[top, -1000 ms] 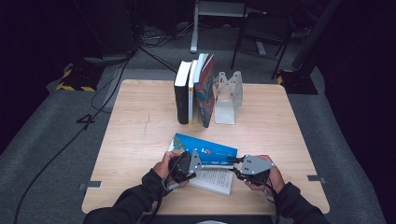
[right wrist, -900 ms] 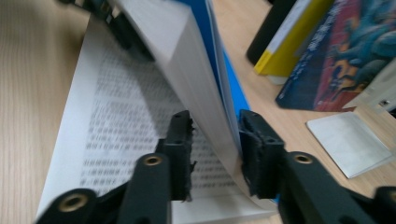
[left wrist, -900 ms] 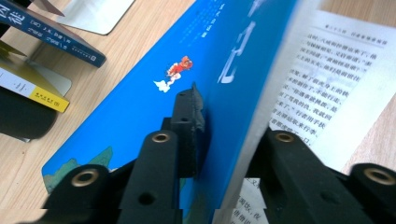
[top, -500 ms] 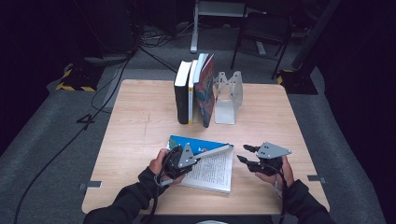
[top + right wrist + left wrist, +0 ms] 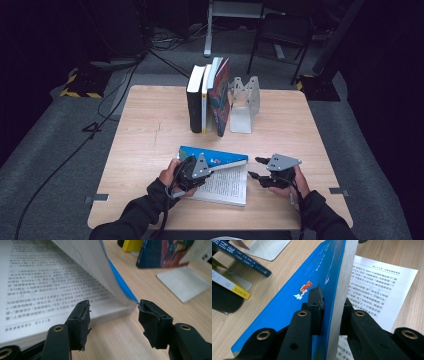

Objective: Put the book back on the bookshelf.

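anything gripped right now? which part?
Left gripper clamps the blue book's raised front cover and pages; right gripper is open, holding nothing.

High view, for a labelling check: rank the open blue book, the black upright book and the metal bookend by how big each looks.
1. open blue book, clearly largest, though nearest the camera.
2. black upright book.
3. metal bookend; it looks close in size to the black book, so their order is unsure.
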